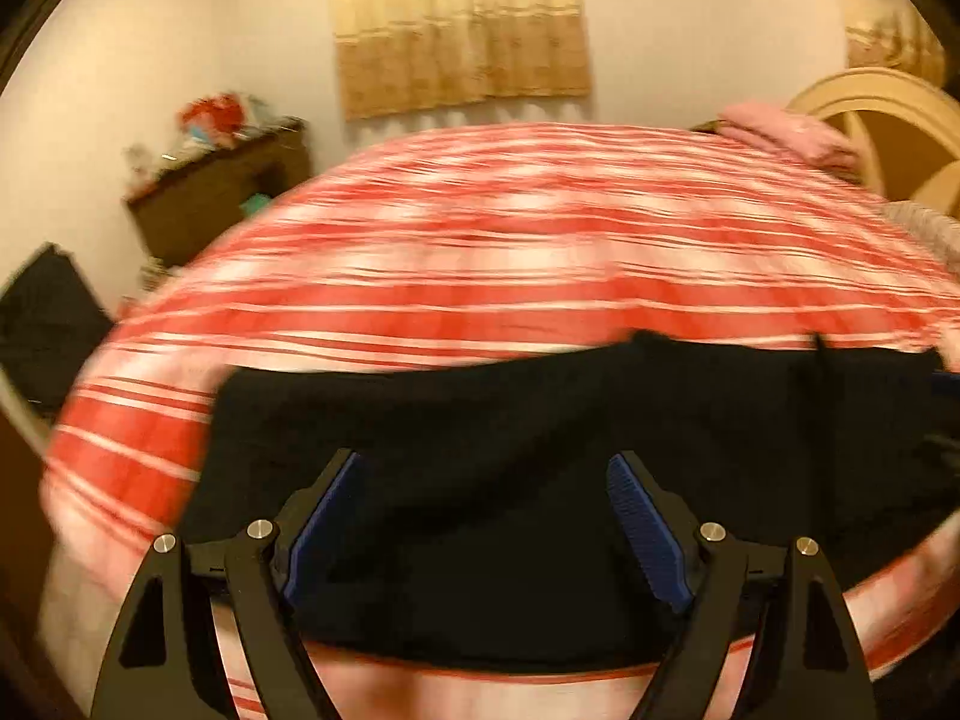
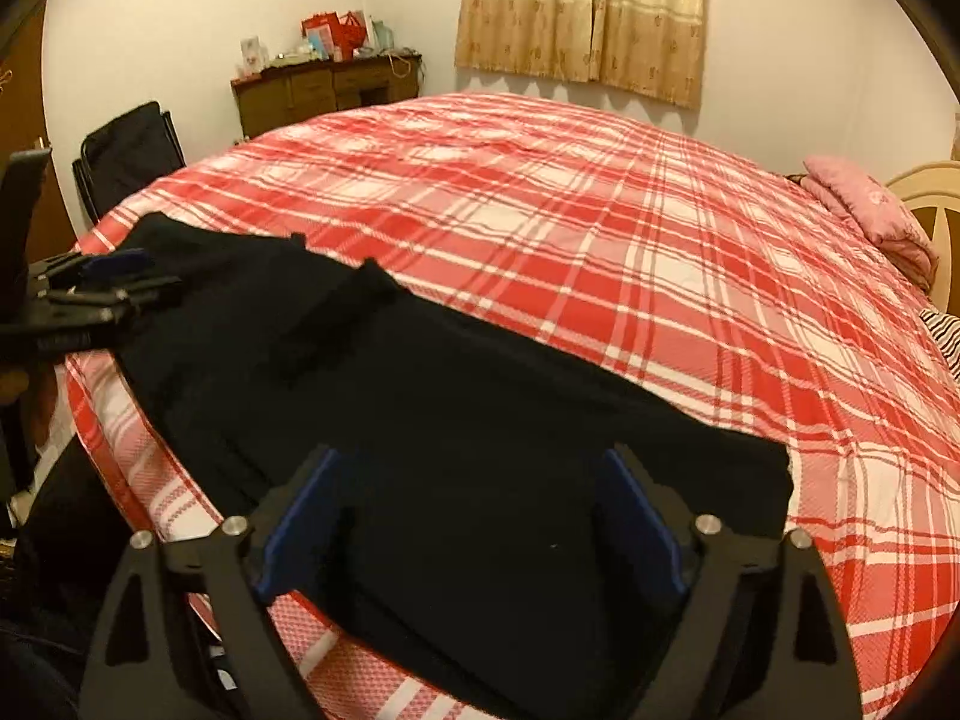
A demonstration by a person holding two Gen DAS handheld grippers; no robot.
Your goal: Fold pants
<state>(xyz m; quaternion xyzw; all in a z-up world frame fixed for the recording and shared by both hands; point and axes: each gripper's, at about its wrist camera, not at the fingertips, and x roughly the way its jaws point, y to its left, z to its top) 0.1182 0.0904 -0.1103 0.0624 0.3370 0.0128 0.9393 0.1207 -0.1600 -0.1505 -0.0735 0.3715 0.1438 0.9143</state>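
Black pants (image 2: 456, 372) lie spread along the near edge of a bed with a red and white plaid cover (image 2: 600, 228). A small folded flap of the cloth sticks up near their far edge (image 2: 354, 294). My right gripper (image 2: 471, 462) hovers low over the pants' right part, jaws wide and blue pads apart, gripping nothing. In the blurred left wrist view, my left gripper (image 1: 480, 471) stands open above the pants (image 1: 540, 408), with only flat cloth below it. The right wrist view also shows the left gripper (image 2: 132, 276) at the pants' left end.
A pink pillow (image 2: 864, 210) and a cream headboard (image 2: 936, 192) sit at the bed's right end. A brown dresser (image 2: 324, 90) with clutter stands against the far wall, and a black folding chair (image 2: 126, 156) stands left of the bed. Curtains (image 2: 582, 12) hang behind.
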